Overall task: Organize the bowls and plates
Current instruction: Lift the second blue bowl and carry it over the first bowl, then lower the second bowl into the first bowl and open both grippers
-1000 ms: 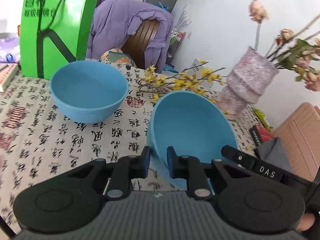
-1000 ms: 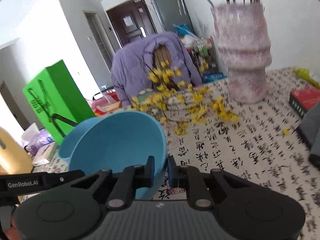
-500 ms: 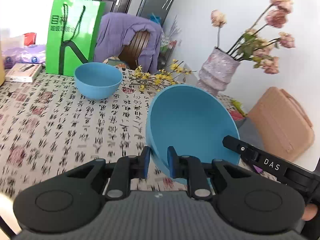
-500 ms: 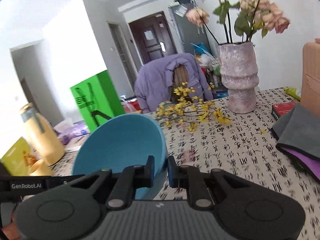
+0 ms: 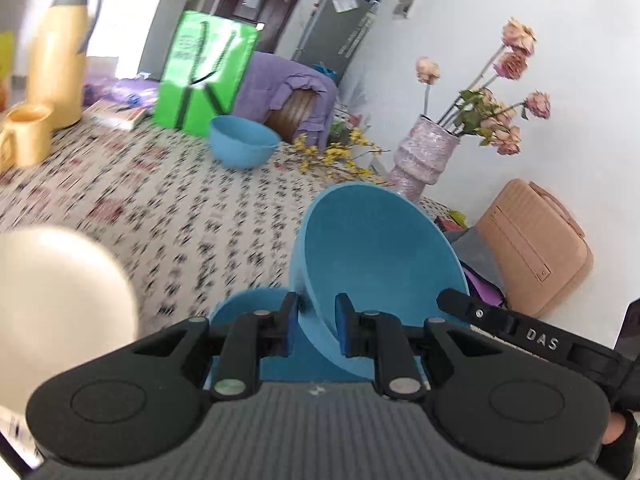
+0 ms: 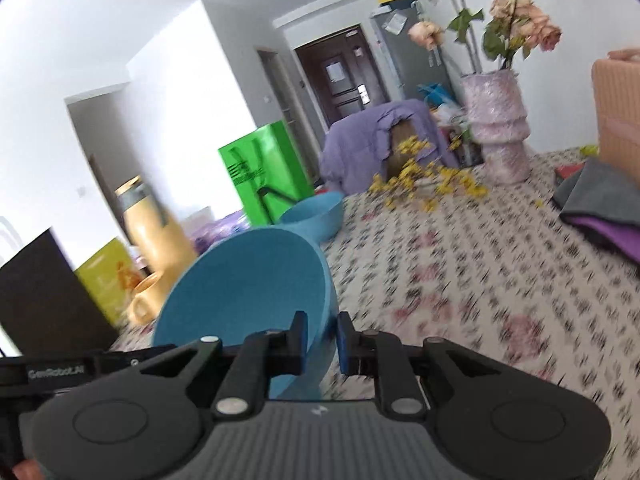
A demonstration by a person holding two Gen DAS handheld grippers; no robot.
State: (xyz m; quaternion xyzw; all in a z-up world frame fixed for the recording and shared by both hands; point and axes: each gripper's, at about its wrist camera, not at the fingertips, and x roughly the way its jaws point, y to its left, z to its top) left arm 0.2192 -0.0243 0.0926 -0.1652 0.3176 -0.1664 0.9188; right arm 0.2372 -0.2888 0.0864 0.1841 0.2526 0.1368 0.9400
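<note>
Worktop (image 5: 168, 208) under a calligraphy-print cloth, white-walled room, dark door at 12 o'clock, purple jacket over a chair. Blue bowls, three counted: held bowl (image 5: 380, 256) tilted, rim pinched by left tool (image 5: 316, 330) and by right tool (image 6: 322, 344), pads pressed on its wall; far bowl (image 5: 243, 145) on the worktop at 11 o'clock by the green bag (image 5: 204, 76); low bowl (image 5: 248, 308) right under the left tool. One pink vase (image 5: 424, 160), one yellow flask (image 5: 60, 48), one yellow mug (image 5: 24, 140).
</note>
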